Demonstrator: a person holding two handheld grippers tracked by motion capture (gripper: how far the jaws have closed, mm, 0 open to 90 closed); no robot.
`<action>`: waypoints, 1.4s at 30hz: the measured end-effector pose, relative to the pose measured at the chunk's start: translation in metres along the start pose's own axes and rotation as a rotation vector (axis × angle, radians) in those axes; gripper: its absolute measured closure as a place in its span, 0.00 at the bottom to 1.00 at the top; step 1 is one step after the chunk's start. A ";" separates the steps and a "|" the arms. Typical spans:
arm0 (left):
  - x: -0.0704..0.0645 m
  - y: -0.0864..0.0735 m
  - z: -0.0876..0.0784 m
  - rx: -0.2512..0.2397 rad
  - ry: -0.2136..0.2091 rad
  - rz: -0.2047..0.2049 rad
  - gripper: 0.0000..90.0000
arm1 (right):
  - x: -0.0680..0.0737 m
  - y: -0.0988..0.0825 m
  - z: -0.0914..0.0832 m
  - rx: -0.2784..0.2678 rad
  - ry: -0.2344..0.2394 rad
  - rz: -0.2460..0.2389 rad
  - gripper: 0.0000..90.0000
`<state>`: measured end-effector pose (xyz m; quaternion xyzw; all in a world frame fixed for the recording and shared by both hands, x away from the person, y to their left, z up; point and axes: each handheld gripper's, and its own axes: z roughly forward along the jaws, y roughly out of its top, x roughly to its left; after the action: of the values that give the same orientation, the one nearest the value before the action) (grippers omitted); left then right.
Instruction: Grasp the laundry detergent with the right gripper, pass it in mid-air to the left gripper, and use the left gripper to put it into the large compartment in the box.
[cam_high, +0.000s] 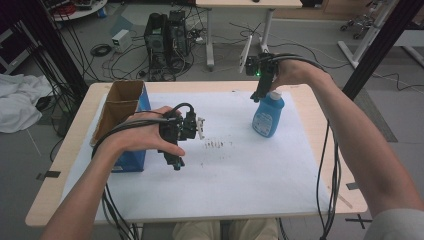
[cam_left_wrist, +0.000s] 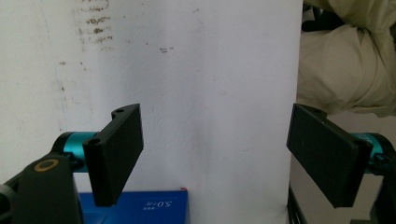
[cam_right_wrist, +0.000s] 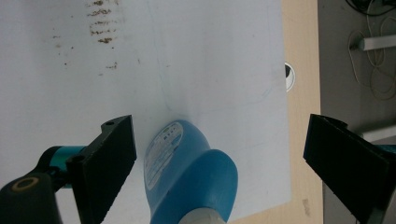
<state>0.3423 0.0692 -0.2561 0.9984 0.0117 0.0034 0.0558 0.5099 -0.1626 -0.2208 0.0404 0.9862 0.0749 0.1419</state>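
From above, my right gripper (cam_high: 258, 95) hangs over the blue bottle (cam_high: 268, 116) standing on the white sheet (cam_high: 240, 170). Left gripper (cam_left_wrist: 215, 154) view: jaws apart over bare sheet. Right gripper view: jaws wide, straddling the bottle's top, untouched.

Bottle (cam_high: 268, 116) upright far right on sheet (cam_high: 235, 175); box (cam_high: 125, 107) left, perhaps overhanging it.

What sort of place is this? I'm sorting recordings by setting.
Probably a lab or workshop, not a home. A computer tower stands on the floor amid loose cables, dark metal frame struts flank the table, and a white sheet covers the tabletop.
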 end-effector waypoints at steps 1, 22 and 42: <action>0.000 0.001 0.000 0.004 -0.002 0.006 0.21 | 0.000 -0.001 -0.001 0.000 0.002 0.011 0.09; -0.008 0.003 -0.001 -0.017 0.006 0.006 0.21 | -0.010 -0.035 -0.008 0.026 0.016 0.325 0.09; -0.010 0.005 0.000 -0.041 0.006 0.015 0.21 | 0.001 -0.074 0.008 -0.084 0.023 0.492 0.09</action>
<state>0.3324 0.0643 -0.2556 0.9971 0.0043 0.0069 0.0760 0.5067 -0.2346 -0.2402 0.2723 0.9443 0.1487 0.1098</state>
